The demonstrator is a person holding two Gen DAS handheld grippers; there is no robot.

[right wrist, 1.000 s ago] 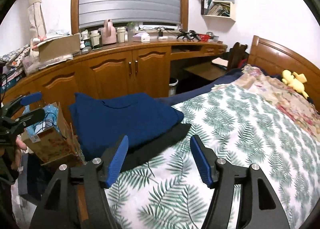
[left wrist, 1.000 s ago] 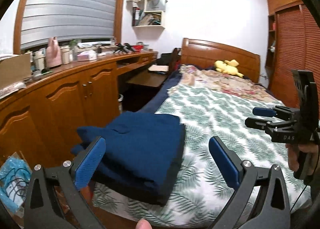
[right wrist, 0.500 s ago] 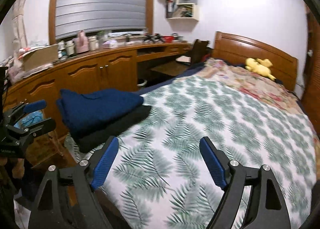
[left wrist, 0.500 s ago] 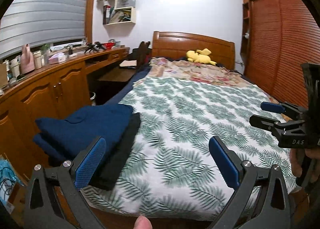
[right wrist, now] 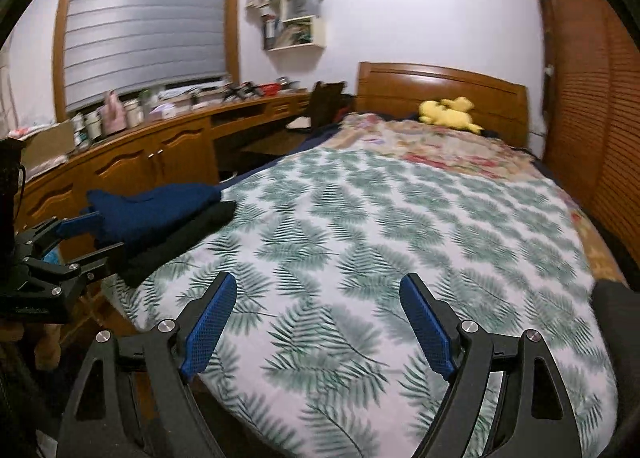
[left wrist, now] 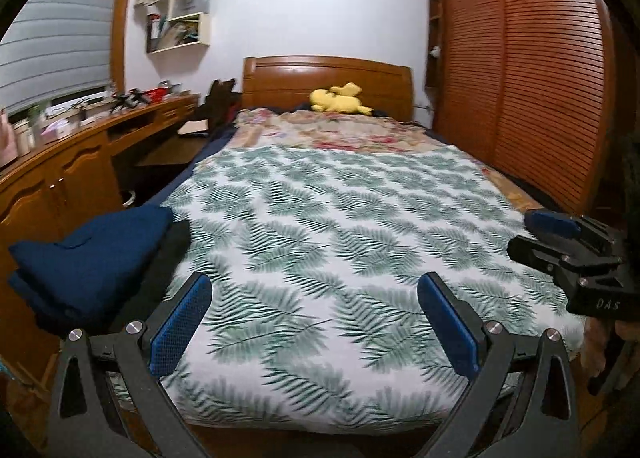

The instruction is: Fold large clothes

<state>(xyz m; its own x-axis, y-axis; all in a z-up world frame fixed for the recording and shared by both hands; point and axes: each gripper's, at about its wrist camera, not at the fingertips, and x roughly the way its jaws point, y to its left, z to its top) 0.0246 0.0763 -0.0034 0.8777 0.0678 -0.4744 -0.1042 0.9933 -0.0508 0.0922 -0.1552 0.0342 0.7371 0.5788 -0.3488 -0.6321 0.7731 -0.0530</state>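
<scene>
Navy folded clothes (left wrist: 90, 254) lie on a black garment (left wrist: 166, 254) at the left of the frame, on the bed (left wrist: 340, 242). Left gripper (left wrist: 314, 324) and right gripper (right wrist: 316, 320) both stand wide apart, holding nothing.

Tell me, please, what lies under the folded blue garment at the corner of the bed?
Under the blue garment lies a folded black garment, its edge sticking out toward the leaf-print bedspread. The blue one covers the rest, so anything else in the stack cannot be seen.

Left claw (left wrist: 314, 322), right claw (right wrist: 316, 322): both agape, empty.
</scene>
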